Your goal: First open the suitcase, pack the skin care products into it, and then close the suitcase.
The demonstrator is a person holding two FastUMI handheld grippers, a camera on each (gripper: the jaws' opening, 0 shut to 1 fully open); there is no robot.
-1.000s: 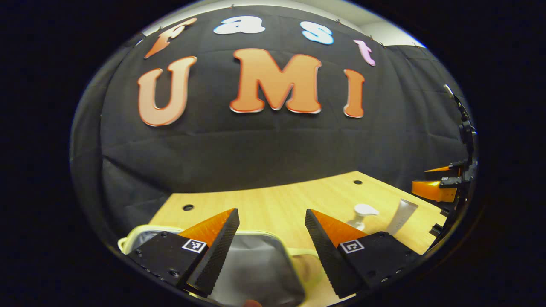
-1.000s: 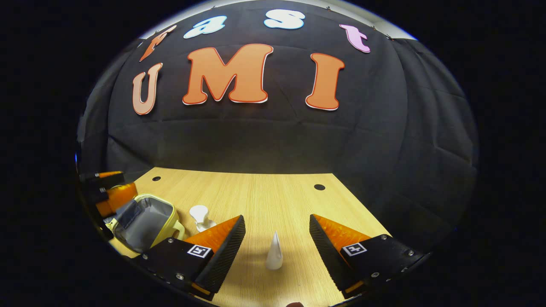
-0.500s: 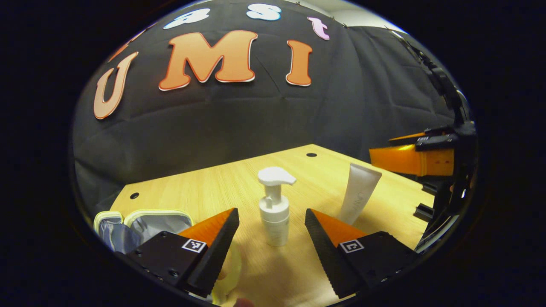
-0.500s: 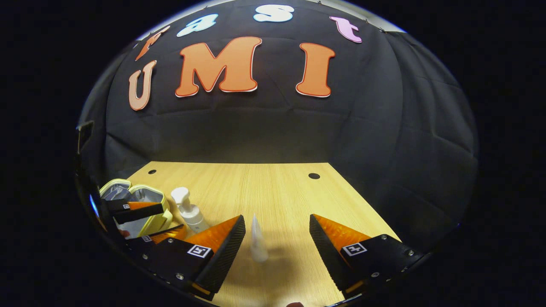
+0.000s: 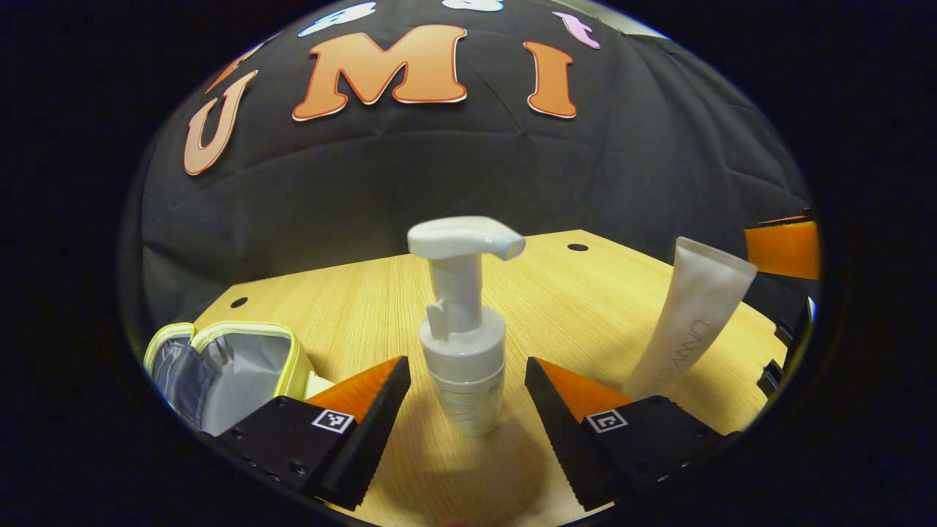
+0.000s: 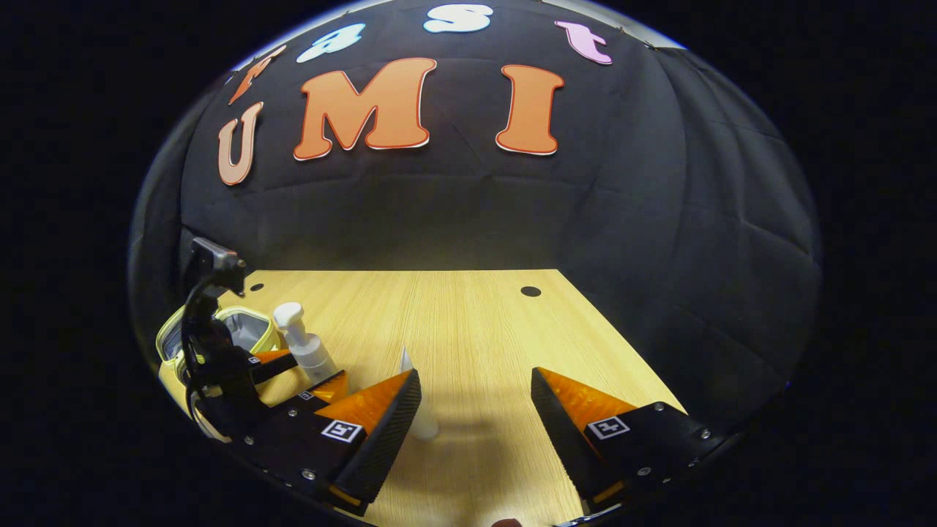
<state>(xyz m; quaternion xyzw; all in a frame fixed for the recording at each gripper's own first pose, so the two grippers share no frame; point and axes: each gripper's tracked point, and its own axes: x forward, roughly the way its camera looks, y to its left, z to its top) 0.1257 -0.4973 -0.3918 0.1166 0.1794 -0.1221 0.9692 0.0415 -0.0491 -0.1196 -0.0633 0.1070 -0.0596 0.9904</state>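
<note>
1. Left gripper (image 5: 467, 399): jaws apart, straddling the pump bottle (image 5: 463, 344), which stands upright on the table (image 5: 585, 307). Neither finger touches it yet; there is a gap on both sides.
2. Right gripper (image 6: 476, 410): jaws apart, holding nothing. The tube (image 6: 419, 410) stands on its cap, just beside and partly behind that gripper's left finger, off-centre.
3. Suitcase (image 5: 241, 366): small yellow-trimmed case with grey lining, lid open, on the table to the left of the pump bottle. In the right gripper view it sits at far left (image 6: 241, 333), behind the left gripper (image 6: 293, 377).
4. In the left gripper view the tube (image 5: 692, 318) stands to the right of the bottle, well apart from it.
5. Step in hand, judged: grasp the pump bottle with the left gripper. The case is already open, and no product can be seen inside it, though part of the interior is hidden.
6. To do it well: push a bit further forward so the fingers sit on the wide lower body, not the thin pump neck. Stay centred so both pads land together and the bottle is not shoved sideways.
7. Close squarely and lift straight. The bottle looks tall and top-heavy with a smooth plastic wall, so it could tip or slip.
8. Right gripper needs to shift left to centre on the tube before closing.
9. Risk: the grippers are close together, so mind a collision.
</note>
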